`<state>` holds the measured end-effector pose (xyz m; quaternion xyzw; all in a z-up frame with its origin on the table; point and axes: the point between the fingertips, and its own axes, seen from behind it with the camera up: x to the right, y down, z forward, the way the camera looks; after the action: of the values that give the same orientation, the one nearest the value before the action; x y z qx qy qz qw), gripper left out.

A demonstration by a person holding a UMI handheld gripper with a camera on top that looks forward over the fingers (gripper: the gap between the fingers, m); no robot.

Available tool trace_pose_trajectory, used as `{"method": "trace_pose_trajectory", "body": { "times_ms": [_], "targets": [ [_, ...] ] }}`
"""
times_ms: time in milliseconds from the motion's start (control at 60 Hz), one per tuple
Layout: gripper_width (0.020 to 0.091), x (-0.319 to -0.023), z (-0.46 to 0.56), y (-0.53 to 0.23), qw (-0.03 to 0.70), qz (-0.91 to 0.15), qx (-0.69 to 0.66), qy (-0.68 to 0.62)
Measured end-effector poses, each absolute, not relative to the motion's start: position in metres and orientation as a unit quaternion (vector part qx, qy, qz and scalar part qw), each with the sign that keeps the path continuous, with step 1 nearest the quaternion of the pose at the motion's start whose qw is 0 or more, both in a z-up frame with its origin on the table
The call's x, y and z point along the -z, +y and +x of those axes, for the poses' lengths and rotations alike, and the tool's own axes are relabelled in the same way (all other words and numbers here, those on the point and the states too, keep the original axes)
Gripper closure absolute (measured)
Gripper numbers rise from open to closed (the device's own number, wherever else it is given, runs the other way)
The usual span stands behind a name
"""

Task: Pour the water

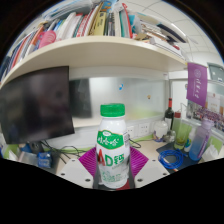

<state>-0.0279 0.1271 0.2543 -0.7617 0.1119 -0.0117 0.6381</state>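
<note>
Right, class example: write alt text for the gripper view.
A white plastic bottle with a green cap stands upright on a cluttered desk, close ahead of the camera. A dark monitor and a shelf of books sit behind.

I see even, bright indoor light, with glare off the glossy white shelf underside (pixel 95 57); fisheye distortion curves the edges, and the dark monitor screen (pixel 38 103) looks blurred.

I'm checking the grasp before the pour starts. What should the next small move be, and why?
Probably close the fingers on the bottle. It stands upright with its green cap on, right between the gripper fingers, whose pink pads flank its lower body. Whether they already press it cannot be told, so a firm squeeze before lifting seems safest.
</note>
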Motion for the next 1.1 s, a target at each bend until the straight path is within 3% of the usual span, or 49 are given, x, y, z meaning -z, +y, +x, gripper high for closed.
{"method": "trace_pose_trajectory", "body": {
  "times_ms": [167, 417, 583, 767, 850, 900, 1100],
  "targets": [
    [0.0690, -0.191, 0.004, 0.148, 0.614, -0.783, 0.051, 0.088],
    [0.0662, -0.130, 0.014, 0.164, 0.603, -0.792, 0.044, 0.087],
    [0.0641, -0.132, 0.014, 0.159, 0.621, -0.777, 0.028, 0.099],
    [0.0540, -0.127, 0.013, 0.148, 0.610, -0.785, 0.037, 0.101],
    [0.0328, -0.122, 0.012, 0.142, 0.597, -0.795, 0.039, 0.100],
    [0.0235, -0.123, 0.013, 0.137, 0.596, -0.796, 0.048, 0.096],
    [0.0248, -0.121, -0.003, 0.100, 0.562, -0.823, 0.031, 0.073]
  ]
}}
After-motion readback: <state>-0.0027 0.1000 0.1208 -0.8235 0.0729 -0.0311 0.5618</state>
